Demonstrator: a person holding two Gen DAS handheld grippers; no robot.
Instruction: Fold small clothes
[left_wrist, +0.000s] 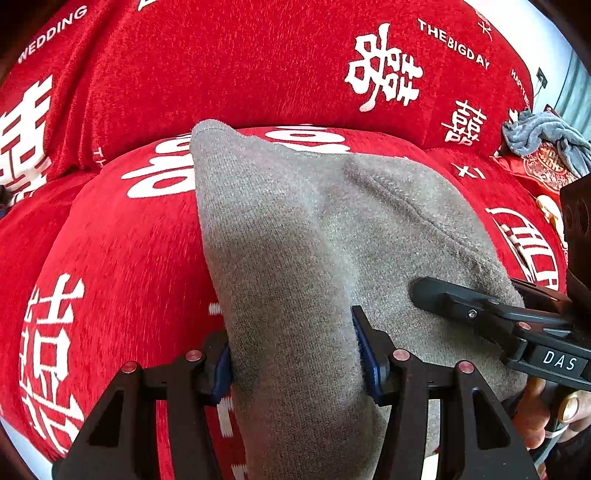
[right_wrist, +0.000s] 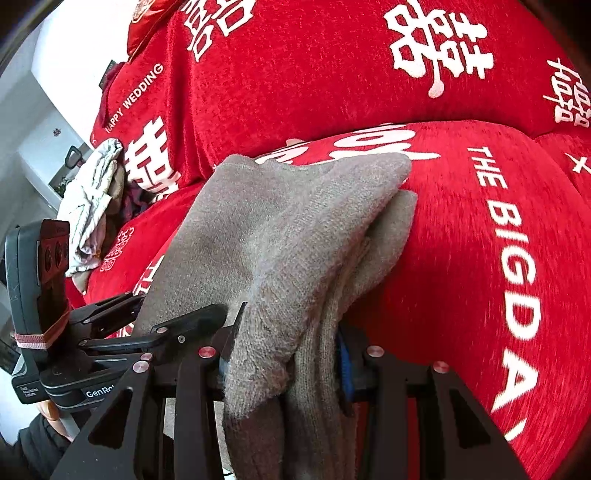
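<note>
Each camera sat just behind its own fingers and looked forward along them, low and very close over the red sofa (left_wrist: 122, 240). The left view faced the backrest, with the right gripper (left_wrist: 436, 295) at its right edge. The right view showed the left gripper (right_wrist: 177, 314) at its left. Both shared the grey garment (left_wrist: 314, 240).
</note>
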